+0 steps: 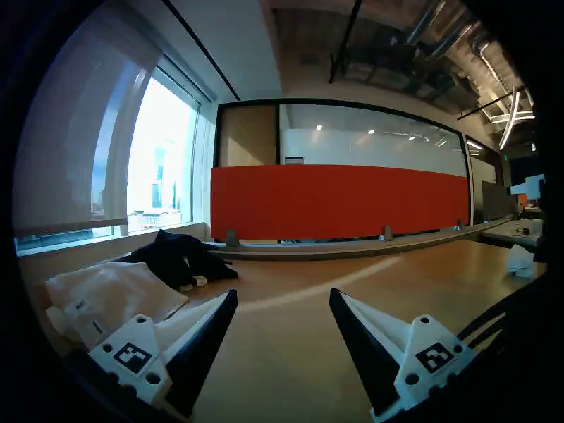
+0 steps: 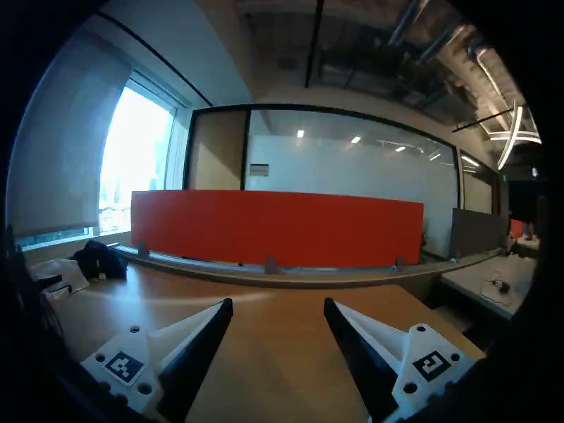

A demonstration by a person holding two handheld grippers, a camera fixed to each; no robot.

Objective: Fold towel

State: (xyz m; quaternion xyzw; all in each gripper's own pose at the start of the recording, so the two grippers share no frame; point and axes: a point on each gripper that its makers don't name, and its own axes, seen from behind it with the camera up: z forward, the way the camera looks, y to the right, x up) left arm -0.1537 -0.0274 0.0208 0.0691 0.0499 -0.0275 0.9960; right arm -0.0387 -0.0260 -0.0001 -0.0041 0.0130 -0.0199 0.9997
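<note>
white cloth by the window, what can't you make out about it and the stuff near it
White cloth, left gripper view: near edge hidden behind the left gripper's finger; towel or not, unclear.
Black cloth, same view: heaped, kind unclear.
White crumpled thing, right rim: too small to identify.

Wooden worktop point(image 1: 296, 331), mostly bare. Far left: white folded cloth point(image 1: 113, 292), with a black garment point(image 1: 180, 257) heaped touching it behind. Far right edge: small crumpled white item point(image 1: 520, 261). Red divider panel point(image 1: 338, 201) stands along the back edge.
</note>
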